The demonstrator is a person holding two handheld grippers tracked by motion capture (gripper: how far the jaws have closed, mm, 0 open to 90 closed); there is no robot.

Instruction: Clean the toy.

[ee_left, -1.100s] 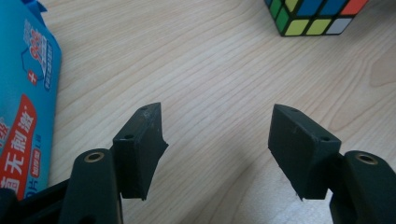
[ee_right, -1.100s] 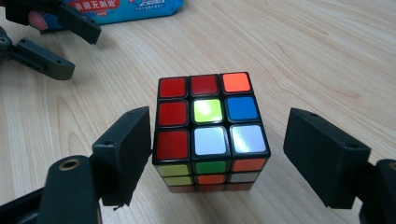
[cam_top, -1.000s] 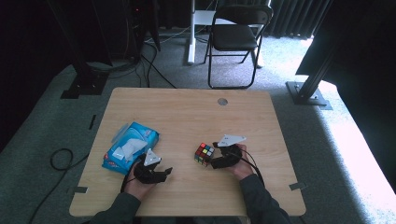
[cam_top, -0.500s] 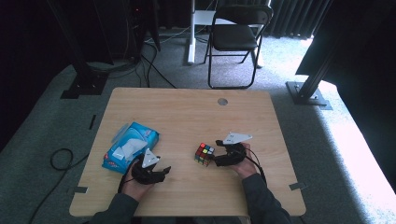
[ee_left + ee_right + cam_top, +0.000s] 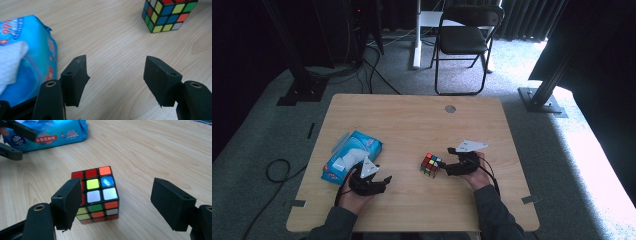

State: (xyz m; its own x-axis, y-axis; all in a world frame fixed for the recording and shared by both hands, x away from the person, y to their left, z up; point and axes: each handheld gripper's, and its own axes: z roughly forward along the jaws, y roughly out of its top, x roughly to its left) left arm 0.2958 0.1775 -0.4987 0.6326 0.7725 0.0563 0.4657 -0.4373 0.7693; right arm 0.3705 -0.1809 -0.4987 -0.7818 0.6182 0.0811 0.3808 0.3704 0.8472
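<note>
We see the puzzle cube (image 5: 430, 165) on the table (image 5: 412, 120), just ahead of the right tongs (image 5: 447, 167): jaws apart, just been closing, not touching it. Left tongs (image 5: 384, 181) apart, empty, beside the wipes pack (image 5: 352, 156).

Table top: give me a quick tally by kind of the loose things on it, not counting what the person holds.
Puzzle cube: 1
Blue wet-wipe pack: 1
Total: 2
</note>
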